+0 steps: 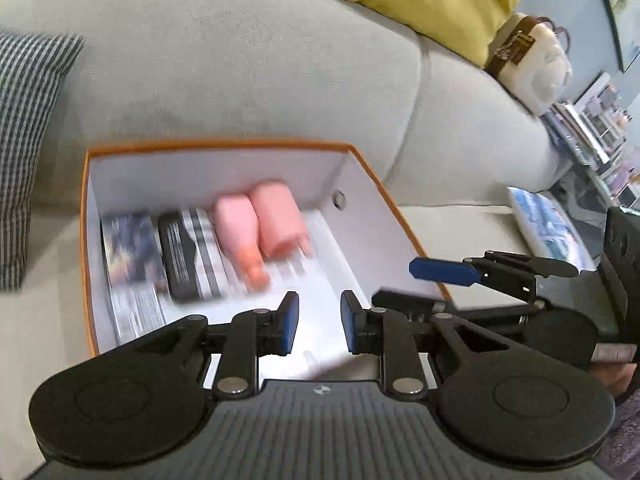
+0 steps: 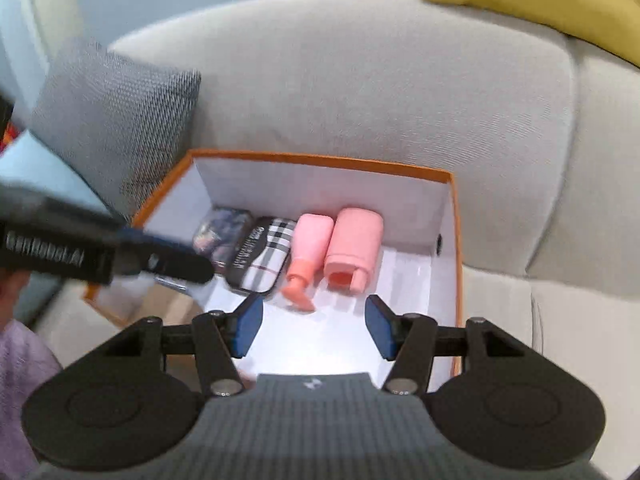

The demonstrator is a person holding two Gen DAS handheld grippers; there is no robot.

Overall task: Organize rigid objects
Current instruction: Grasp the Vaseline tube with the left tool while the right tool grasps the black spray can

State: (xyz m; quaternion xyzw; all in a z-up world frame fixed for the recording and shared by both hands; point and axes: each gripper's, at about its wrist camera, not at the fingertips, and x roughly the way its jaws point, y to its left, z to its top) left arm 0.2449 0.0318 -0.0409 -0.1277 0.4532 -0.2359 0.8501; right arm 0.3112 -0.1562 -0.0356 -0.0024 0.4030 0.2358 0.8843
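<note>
I am logging an orange-rimmed white cardboard box point(image 2: 450, 216) sitting on a pale grey fabric sofa point(image 2: 360, 92), holding in a row a dark printed tin point(image 2: 222, 232), a plaid-patterned black tin point(image 2: 262, 256), a pink pump bottle point(image 2: 308, 252) and a pink capped tube point(image 2: 354, 248), all lying flat. I am holding the left hand-held gripper point(image 1: 319, 322) and the right hand-held gripper point(image 2: 314, 326) above the box's near end, both released and grasping nothing.

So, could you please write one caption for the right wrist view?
Empty right gripper over an orange-rimmed box on a grey sofa, holding two pink bottles and two tins.
</note>
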